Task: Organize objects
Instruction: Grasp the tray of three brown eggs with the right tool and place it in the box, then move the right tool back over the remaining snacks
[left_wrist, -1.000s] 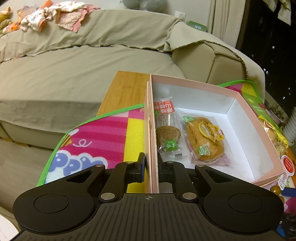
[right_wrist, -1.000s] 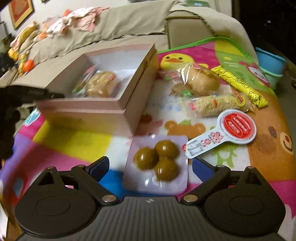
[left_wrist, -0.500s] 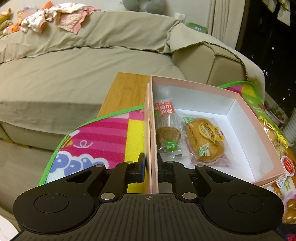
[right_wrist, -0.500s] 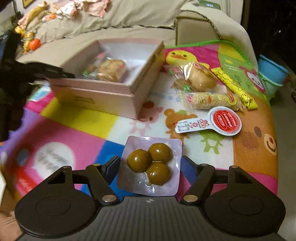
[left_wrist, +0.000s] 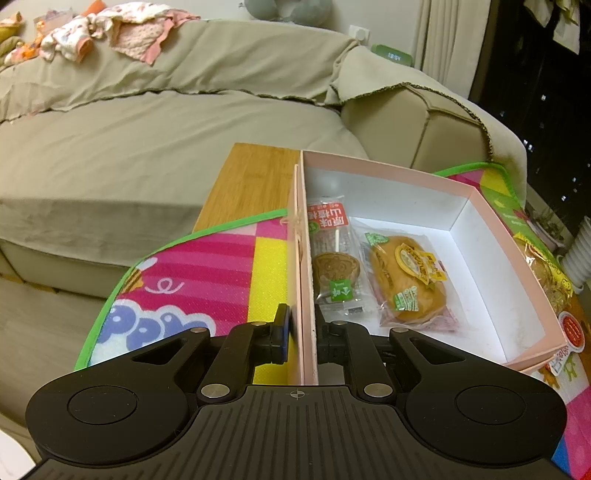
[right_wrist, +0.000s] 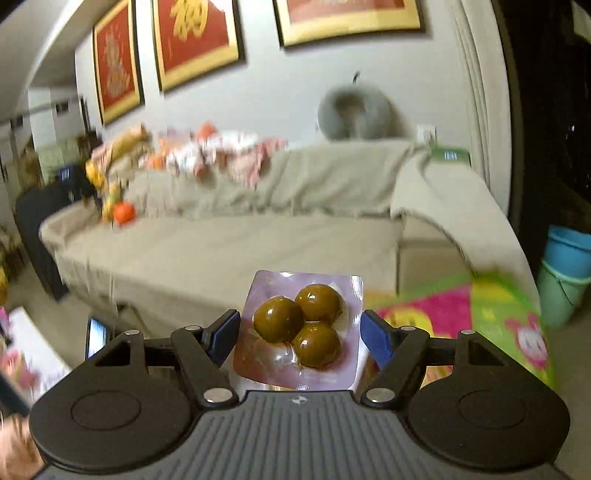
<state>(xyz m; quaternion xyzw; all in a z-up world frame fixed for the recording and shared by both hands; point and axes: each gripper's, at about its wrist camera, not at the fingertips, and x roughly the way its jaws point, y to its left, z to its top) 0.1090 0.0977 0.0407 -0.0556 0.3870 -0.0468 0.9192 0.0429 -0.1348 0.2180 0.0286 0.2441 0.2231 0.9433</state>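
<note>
My left gripper (left_wrist: 303, 334) is shut on the near left wall of an open pink box (left_wrist: 495, 229), one finger outside and one inside. In the box lie a wrapped brown lollipop cookie (left_wrist: 334, 266) and a wrapped bun (left_wrist: 406, 280). My right gripper (right_wrist: 299, 332) is shut on a clear pack of three brown glazed balls (right_wrist: 301, 321) and holds it up in the air, tilted toward the sofa. The box does not show in the right wrist view.
The box stands on a colourful play mat (left_wrist: 192, 280) over a wooden table (left_wrist: 255, 177). A beige sofa (left_wrist: 147, 133) with clothes lies behind. More wrapped snacks (left_wrist: 546, 273) lie right of the box. Blue and green buckets (right_wrist: 565, 273) stand at the right.
My right gripper has lifted the pack of balls off the mat and tipped up, so its view swung from the table to the sofa and wall. The left gripper holds still on the box.
</note>
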